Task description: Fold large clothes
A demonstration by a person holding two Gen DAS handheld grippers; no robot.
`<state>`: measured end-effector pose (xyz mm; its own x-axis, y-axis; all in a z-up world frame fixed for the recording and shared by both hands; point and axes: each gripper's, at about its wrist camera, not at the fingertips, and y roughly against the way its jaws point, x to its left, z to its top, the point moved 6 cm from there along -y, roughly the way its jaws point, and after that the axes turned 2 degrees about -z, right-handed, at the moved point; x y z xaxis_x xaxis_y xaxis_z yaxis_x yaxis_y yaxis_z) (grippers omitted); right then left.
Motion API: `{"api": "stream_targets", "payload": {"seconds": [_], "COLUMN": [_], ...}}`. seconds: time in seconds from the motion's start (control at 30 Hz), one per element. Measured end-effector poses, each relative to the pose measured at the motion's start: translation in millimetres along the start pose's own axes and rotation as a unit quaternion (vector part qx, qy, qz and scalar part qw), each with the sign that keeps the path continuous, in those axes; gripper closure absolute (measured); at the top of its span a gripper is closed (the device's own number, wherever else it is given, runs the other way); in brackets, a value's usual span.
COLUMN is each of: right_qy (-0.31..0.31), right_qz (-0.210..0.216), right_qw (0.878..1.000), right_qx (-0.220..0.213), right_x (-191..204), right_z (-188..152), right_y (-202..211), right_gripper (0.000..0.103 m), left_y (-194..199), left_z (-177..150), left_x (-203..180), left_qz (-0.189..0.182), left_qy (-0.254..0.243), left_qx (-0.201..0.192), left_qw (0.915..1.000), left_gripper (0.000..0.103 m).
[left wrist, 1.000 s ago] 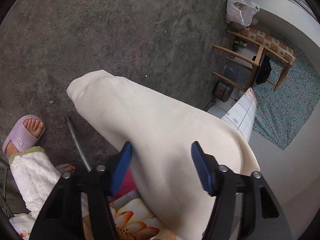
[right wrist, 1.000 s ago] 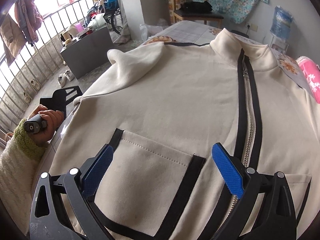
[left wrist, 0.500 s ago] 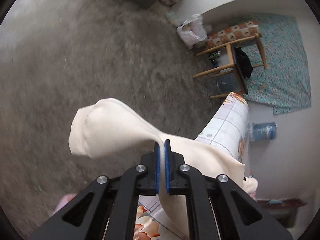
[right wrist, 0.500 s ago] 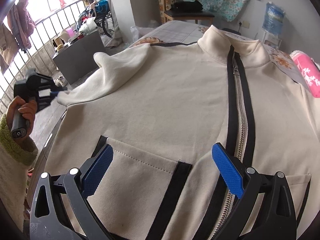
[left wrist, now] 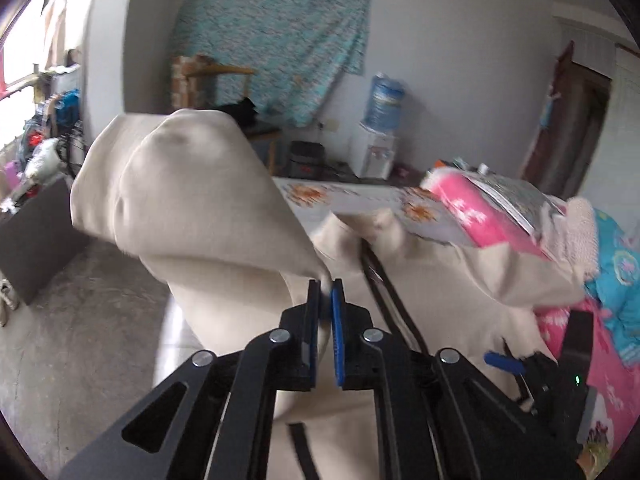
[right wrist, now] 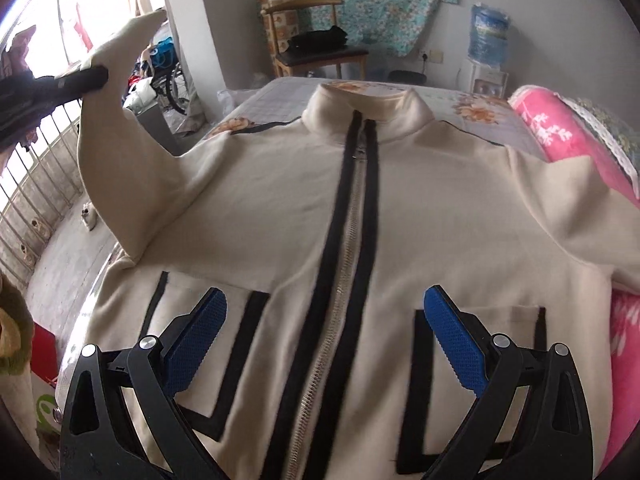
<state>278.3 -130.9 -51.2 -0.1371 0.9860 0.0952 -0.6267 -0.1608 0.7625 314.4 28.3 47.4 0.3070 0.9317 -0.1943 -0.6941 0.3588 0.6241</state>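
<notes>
Since the earlier frames the left gripper [left wrist: 326, 294] has shut on the cream fleece sleeve [left wrist: 188, 200] and swung it up from beside the bed edge; the sleeve now hangs in the air, up and to the left of the jacket's stand-up collar [right wrist: 362, 110]. Its jaws are just easing apart, though the blue pads [left wrist: 338, 320] still pinch a fold of the cloth between them.

The cream zip-front jacket with black trim [right wrist: 360, 220] lies face up on the floral-print bed sheet [right wrist: 276, 96], collar at the far end, metal zipper [right wrist: 344, 280] running down from it to the near hem. The other sleeve [right wrist: 580, 216] trails off right of the collar, against a pink flowered blanket [right wrist: 560, 128].

The right gripper [right wrist: 326, 332] hovers over the hem below the collar, jaws wide apart, astride the zipper and holding nothing. A black-edged patch pocket [right wrist: 204, 344] lies under its left finger.

Step in hand, as I read it: fold the raised sleeve across the chest. To do it well:
- carry the cuff over towards the zipper line, below the collar
- keep the pinch firm until the cloth lies flat
- crease at the shoulder seam, not mid-sleeve
- use the free gripper to pin the body so it does not drag.
</notes>
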Motion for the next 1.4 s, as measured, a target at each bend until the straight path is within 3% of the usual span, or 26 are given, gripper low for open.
{"api": "stream_targets", "payload": {"seconds": [0.07,0.13,0.27,0.37,0.5,0.67,0.9,1.0,1.03,1.07,1.1,1.13,1.17,1.3,1.4], "right_qy": [-0.011,-0.02,-0.021,-0.024,-0.041,-0.032,0.044,0.086,0.105,0.124,0.144,0.157,0.16,0.117,0.065], "right_qz": [-0.013,-0.019,-0.021,-0.011,0.04,0.104,0.089,0.043,0.019,-0.004,-0.03,-0.044,-0.051,-0.018,0.039], "right_qw": [1.0,0.999,0.999,0.999,0.998,0.993,0.993,0.994,0.993,0.991,0.987,0.984,0.983,0.992,0.997], "right_qx": [0.013,0.028,0.041,0.037,0.036,0.043,0.067,0.06,0.056,0.056,0.061,0.07,0.079,0.034,-0.012], "right_x": [-18,-33,-53,-60,-54,-18,55,79,86,90,92,92,89,66,39], "right_z": [-9,-16,-18,-7,23,73,136,155,161,163,165,165,166,181,193], "right_y": [0,0,5,11,11,-8,-83,-114,-125,-136,-147,-156,-160,-121,-65], "right_gripper": [0.008,0.008,0.008,0.008,0.008,0.008,0.018,0.022,0.025,0.035,0.061,0.076,0.1,0.1,0.1], "left_y": [-22,-38,-43,-38,-41,-48,-46,-46,-46,-46,-46,-46,-45,-46,-46], "left_z": [-28,-59,-93,-103,-113,-129,-131,-131,-131,-131,-131,-131,-131,-131,-131], "left_x": [-18,-22,-8,17,57,81,81,82,82,82,82,81,81,82,81], "left_qz": [-0.046,-0.052,-0.056,-0.023,0.051,0.071,0.083,0.079,0.078,0.078,0.079,0.08,0.08,0.081,0.082], "left_qy": [0.01,0.019,0.065,0.096,0.117,0.134,0.127,0.13,0.132,0.132,0.131,0.131,0.13,0.13,0.128], "left_qx": [0.048,0.078,0.092,0.085,0.106,0.12,0.096,0.092,0.091,0.091,0.09,0.09,0.089,0.087,0.087], "left_qw": [0.9978,0.9954,0.992,0.9915,0.9861,0.9811,0.9838,0.984,0.984,0.984,0.984,0.9841,0.9842,0.9843,0.9845], "left_gripper": [0.066,0.062,0.062,0.062,0.062,0.062,0.062,0.062,0.062,0.062,0.062,0.062,0.062,0.062,0.062]}}
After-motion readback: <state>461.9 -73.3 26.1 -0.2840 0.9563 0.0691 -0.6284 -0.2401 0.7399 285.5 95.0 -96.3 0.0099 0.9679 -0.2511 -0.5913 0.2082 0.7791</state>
